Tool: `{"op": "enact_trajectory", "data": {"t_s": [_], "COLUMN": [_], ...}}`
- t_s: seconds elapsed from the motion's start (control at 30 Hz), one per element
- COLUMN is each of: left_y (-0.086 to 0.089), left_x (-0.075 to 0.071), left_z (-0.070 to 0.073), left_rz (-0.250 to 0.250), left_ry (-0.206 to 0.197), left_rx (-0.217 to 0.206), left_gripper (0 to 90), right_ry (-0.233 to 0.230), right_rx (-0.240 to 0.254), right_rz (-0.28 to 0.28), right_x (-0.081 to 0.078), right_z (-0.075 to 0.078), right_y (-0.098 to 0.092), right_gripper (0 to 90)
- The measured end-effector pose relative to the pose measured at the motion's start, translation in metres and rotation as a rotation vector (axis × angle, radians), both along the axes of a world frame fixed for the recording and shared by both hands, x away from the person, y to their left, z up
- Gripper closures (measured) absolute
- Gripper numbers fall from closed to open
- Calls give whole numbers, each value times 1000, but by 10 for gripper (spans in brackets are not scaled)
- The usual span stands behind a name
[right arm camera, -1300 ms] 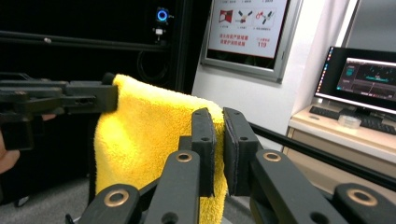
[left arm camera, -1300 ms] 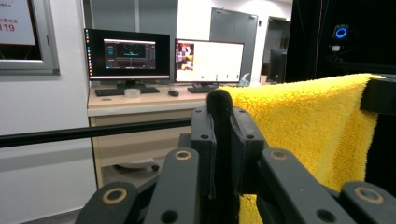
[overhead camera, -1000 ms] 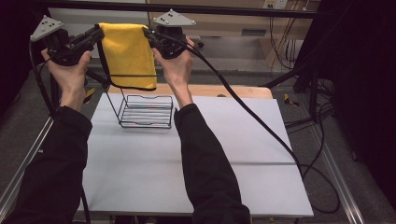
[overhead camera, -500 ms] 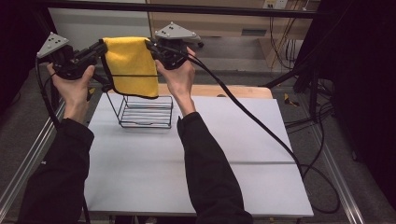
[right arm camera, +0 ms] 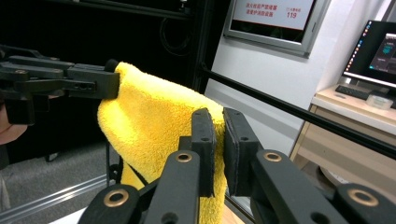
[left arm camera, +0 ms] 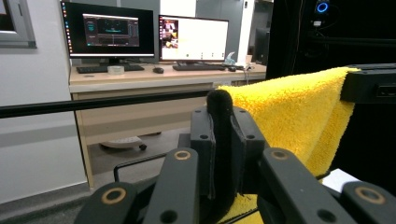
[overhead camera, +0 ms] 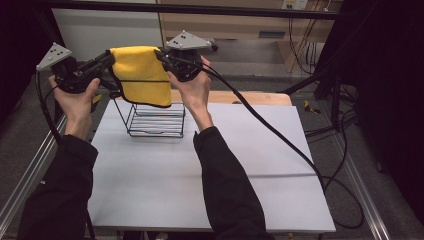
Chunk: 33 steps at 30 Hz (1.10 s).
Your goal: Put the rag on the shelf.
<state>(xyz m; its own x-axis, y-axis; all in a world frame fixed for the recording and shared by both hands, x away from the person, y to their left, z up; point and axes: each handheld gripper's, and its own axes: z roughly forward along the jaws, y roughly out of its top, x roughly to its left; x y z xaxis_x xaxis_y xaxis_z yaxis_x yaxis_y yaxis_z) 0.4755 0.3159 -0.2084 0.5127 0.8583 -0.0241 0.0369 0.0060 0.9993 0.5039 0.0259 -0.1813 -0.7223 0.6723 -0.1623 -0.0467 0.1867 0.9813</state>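
Yellow cloth (overhead camera: 142, 75) hangs stretched between the two tools, above the far left part of the white worktop (overhead camera: 210, 170). The left tool (overhead camera: 102, 64) has its jaws pressed together on the cloth's left top corner; in the left gripper view a dark edge is pinched between the pads while the cloth (left arm camera: 289, 116) runs off to the right. The right tool (overhead camera: 162, 57) is clamped on the opposite top corner, and in the right gripper view the cloth (right arm camera: 154, 121) is caught between its nearly closed jaws (the other tool shows at the far end, gripping the fabric). The cloth's top edge lies roughly level, and its body droops in a fold. Below it a black wire rack (overhead camera: 155, 119) stands on the worktop; the cloth's lower hem hangs over the rack's top, though contact cannot be told.
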Motion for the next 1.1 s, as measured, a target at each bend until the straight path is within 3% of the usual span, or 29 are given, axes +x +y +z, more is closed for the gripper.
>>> {"op": "enact_trajectory", "data": {"t_s": [0.57,0.87,1.1], "left_y": [2,1,1], "left_x": [-17,-26,-33], "left_z": [-10,-18,-26], "left_rz": [-19,-21,-15], "left_ry": [9,33,81], "left_rx": [40,63,73], "left_gripper": [801,796,786], "right_ry": [-16,21,54], "right_rx": [-58,-92,-109], "right_rz": [47,69,83], "right_x": [-23,-32,-36], "right_z": [-9,-18,-26], "right_y": [-3,-3,-2], "right_gripper": [834,832,830]}}
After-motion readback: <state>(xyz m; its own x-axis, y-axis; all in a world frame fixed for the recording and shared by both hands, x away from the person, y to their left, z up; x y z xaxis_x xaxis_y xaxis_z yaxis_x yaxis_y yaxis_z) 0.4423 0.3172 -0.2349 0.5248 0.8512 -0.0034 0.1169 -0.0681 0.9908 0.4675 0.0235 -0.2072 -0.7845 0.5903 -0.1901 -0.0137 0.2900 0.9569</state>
